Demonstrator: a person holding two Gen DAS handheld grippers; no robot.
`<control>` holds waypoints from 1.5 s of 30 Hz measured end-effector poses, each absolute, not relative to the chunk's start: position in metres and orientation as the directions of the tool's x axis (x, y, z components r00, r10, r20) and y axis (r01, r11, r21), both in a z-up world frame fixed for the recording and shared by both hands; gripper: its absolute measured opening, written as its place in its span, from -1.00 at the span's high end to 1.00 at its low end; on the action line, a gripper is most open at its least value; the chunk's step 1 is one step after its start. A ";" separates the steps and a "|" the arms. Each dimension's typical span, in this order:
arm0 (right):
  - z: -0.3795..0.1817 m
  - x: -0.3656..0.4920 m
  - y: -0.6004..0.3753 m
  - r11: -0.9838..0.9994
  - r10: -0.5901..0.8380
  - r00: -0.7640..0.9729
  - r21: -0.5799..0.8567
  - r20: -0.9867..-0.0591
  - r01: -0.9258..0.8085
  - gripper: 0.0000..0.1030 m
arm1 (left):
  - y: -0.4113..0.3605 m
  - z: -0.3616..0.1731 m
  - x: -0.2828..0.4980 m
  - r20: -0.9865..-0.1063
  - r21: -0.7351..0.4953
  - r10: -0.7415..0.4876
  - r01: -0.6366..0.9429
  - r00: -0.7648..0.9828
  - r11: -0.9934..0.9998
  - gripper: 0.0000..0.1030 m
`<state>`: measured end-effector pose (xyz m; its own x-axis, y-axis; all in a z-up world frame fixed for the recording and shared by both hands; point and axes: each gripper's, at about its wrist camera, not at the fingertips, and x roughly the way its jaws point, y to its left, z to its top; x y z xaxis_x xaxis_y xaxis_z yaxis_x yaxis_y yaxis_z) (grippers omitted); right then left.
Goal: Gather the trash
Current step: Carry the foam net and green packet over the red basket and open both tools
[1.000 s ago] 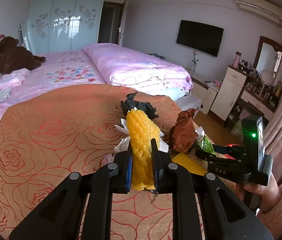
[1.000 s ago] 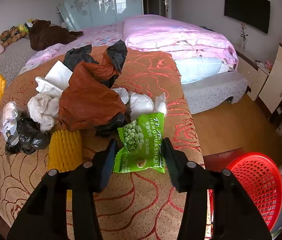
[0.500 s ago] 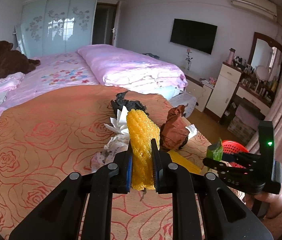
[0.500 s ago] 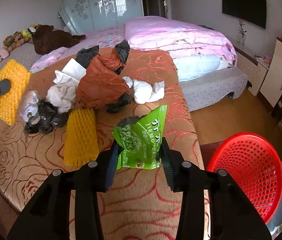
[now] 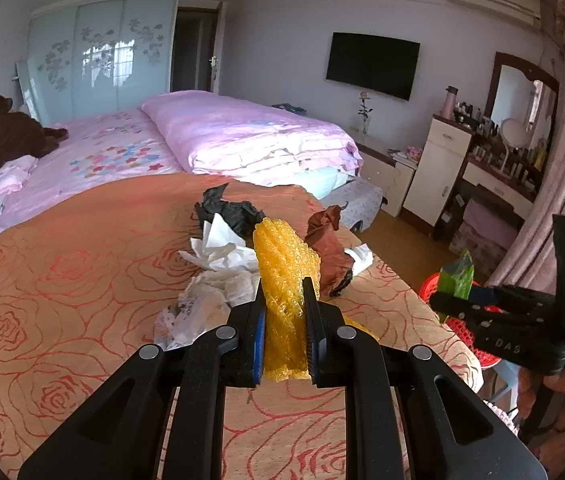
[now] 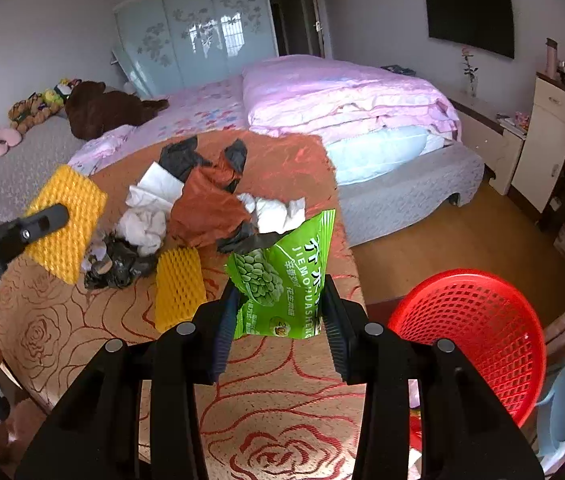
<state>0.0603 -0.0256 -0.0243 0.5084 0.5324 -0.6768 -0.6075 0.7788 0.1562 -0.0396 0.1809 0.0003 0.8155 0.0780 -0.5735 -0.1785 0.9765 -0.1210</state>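
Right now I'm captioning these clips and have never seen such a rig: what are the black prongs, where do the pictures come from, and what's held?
The prongs are two-finger grippers, one in each of a person's hands, each carrying a forward-looking fisheye camera. The left gripper clamps a yellow foam net. The right gripper clamps a green snack bag. On the rose-patterned tablecloth lie white tissues, a brown bag, black plastic and a second yellow net. A red basket waits beside the table.
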 end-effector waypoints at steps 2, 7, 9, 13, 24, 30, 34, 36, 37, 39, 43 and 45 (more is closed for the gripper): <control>-0.019 0.061 -0.031 0.786 0.528 0.522 0.153 -0.670 -0.599 0.24 | 0.178 0.001 -0.037 -0.574 -0.119 0.075 -0.174 0.815 0.977 0.71; -0.009 0.062 -0.049 0.807 0.511 0.555 0.144 -0.656 -0.573 0.24 | 0.165 0.001 -0.030 -0.580 -0.107 0.062 -0.151 0.812 0.983 0.71; -0.004 0.064 -0.059 0.819 0.501 0.573 0.142 -0.649 -0.556 0.24 | 0.159 0.001 -0.025 -0.581 -0.100 0.054 -0.137 0.812 0.985 0.71; 0.004 0.067 -0.076 0.841 0.479 0.603 0.137 -0.638 -0.523 0.24 | 0.146 0.002 -0.016 -0.584 -0.090 0.033 -0.105 0.811 0.990 0.71; 0.016 0.073 -0.131 0.904 0.395 0.682 0.129 -0.616 -0.407 0.24 | 0.092 0.011 0.020 -0.585 -0.049 -0.049 0.024 0.810 0.998 0.71; 0.012 0.075 -0.157 0.935 0.329 0.711 0.108 -0.622 -0.338 0.24 | 0.059 0.009 0.042 -0.602 -0.053 -0.107 0.094 0.791 0.994 0.71; 0.003 0.076 -0.174 0.952 0.285 0.717 0.102 -0.636 -0.288 0.24 | 0.031 0.004 0.057 -0.617 -0.047 -0.149 0.153 0.773 0.987 0.71; -0.002 0.079 -0.181 0.957 0.277 0.716 0.117 -0.641 -0.266 0.24 | 0.019 -0.002 0.063 -0.629 -0.045 -0.166 0.178 0.759 0.983 0.71; -0.005 0.080 -0.185 0.959 0.273 0.716 0.124 -0.643 -0.255 0.24 | 0.012 -0.005 0.067 -0.636 -0.046 -0.177 0.192 0.751 0.980 0.71; -0.009 0.082 -0.191 0.962 0.266 0.716 0.133 -0.645 -0.238 0.24 | 0.001 -0.011 0.073 -0.648 -0.051 -0.198 0.218 0.735 0.975 0.71; -0.018 0.085 -0.197 0.967 0.252 0.712 0.139 -0.655 -0.213 0.24 | -0.013 -0.027 0.086 -0.679 -0.079 -0.242 0.259 0.693 0.963 0.71; -0.024 0.088 -0.197 0.969 0.243 0.704 0.142 -0.667 -0.201 0.24 | -0.021 -0.034 0.093 -0.694 -0.084 -0.254 0.274 0.674 0.958 0.71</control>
